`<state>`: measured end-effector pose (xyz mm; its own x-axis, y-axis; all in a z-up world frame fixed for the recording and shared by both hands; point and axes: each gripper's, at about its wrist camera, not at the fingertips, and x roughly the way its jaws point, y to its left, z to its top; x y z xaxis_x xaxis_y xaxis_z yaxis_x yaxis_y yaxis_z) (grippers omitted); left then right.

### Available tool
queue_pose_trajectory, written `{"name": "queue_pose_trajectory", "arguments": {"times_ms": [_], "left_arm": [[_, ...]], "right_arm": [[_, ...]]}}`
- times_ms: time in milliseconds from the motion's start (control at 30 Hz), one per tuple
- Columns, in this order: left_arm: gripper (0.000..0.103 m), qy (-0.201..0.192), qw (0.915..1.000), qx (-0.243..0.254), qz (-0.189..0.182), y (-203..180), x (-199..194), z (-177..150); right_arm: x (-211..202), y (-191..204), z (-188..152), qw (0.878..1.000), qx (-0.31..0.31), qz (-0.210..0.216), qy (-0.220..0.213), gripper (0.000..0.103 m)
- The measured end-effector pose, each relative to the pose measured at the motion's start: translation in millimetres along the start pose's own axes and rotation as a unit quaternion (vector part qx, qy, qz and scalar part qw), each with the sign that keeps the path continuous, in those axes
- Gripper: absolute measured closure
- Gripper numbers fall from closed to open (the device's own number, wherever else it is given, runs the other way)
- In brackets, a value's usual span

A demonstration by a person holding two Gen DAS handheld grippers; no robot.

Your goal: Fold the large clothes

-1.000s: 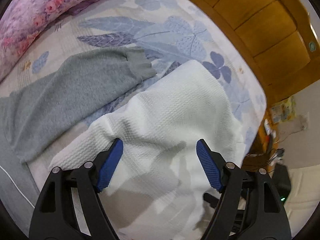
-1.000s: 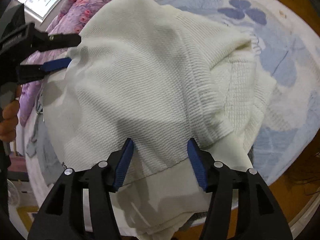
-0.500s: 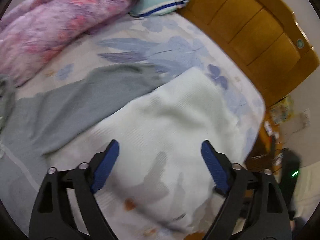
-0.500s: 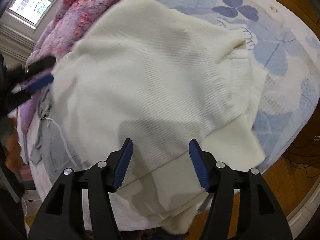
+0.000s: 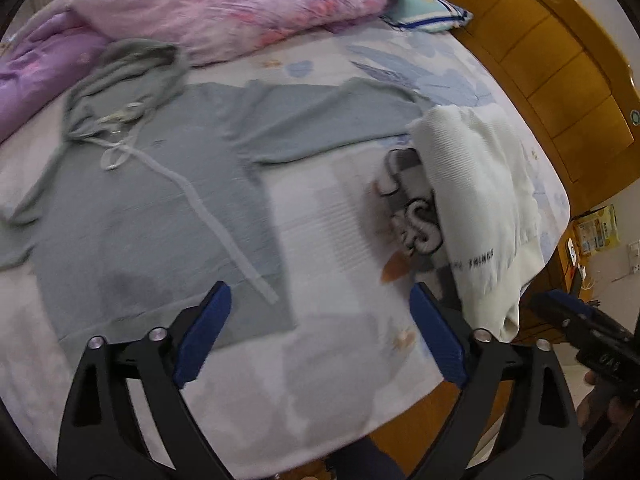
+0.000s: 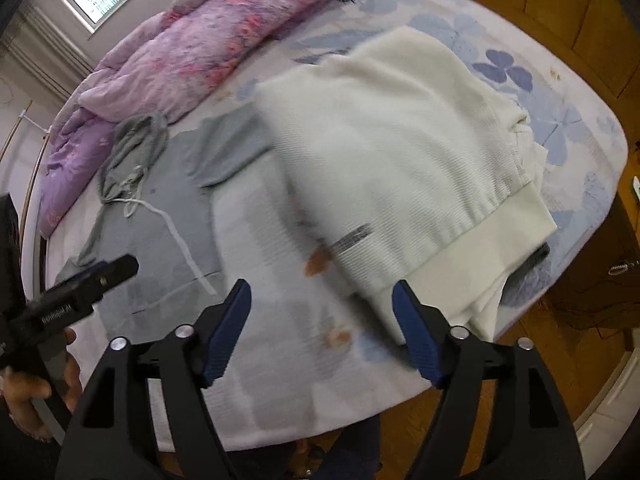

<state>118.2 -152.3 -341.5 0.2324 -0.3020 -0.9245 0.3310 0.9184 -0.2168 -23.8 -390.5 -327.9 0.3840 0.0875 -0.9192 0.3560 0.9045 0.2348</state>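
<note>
Bedding with a pale blue leaf print (image 5: 452,76) is seen through the left wrist camera, and on it a grey cotton hoodie with a white drawstring (image 5: 152,200) is spread flat from nine o'clock to the centre. A white waffle-knit sweatshirt with dark lettering (image 5: 476,184) is laid partly folded at three o'clock, one half turned back over the other, its flat half overlapping the hoodie's edge. A pink and purple floral quilt (image 5: 224,4) is bunched at twelve o'clock, and a wooden headboard (image 5: 560,72) is curved past at two o'clock. The left gripper (image 5: 320,336) is held above the bed at six o'clock; its blue-padded jaws are opening and nothing is gripped between them.

From the right wrist camera, the white sweatshirt (image 6: 400,152) is shown at one to three o'clock, its ribbed hem lying close to the bed's edge. The hoodie (image 6: 160,200) is placed at nine to ten o'clock, the quilt (image 6: 192,48) at eleven. The right gripper (image 6: 320,328) is held clear of the cloth, jaws opening and empty. The left gripper (image 6: 88,280) is seen at eight o'clock, carried by a hand (image 6: 36,396).
</note>
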Motion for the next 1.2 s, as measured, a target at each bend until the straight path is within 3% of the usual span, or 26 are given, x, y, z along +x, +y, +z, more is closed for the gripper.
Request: {"name": "queue_pose_trajectory", "arguments": {"times_ms": [200,333,667,900,1200], "left_arm": [[0.008,-0.054,0.9985,0.006,0.003,35,-93,-35],[0.005,-0.096,0.9951,0.001,0.022,56,-159,-56],[0.005,-0.161,0.9864,-0.02,0.027,66,-262,-84],[0.005,-0.21,0.9734,-0.06,0.069,40,-305,-91],[0.005,-0.242,0.9566,-0.115,0.115,-17,-347,-113]], "right_arm": [[-55,59,-33,1.0,-0.003,-0.008,-0.018,0.022],[-100,105,-48,0.998,-0.037,-0.033,-0.036,0.015],[-181,176,-63,0.989,-0.12,-0.035,-0.082,0.012],[-213,179,-57,0.977,-0.173,-0.013,-0.122,0.011],[-260,144,-50,0.961,-0.229,0.014,-0.154,0.008]]}}
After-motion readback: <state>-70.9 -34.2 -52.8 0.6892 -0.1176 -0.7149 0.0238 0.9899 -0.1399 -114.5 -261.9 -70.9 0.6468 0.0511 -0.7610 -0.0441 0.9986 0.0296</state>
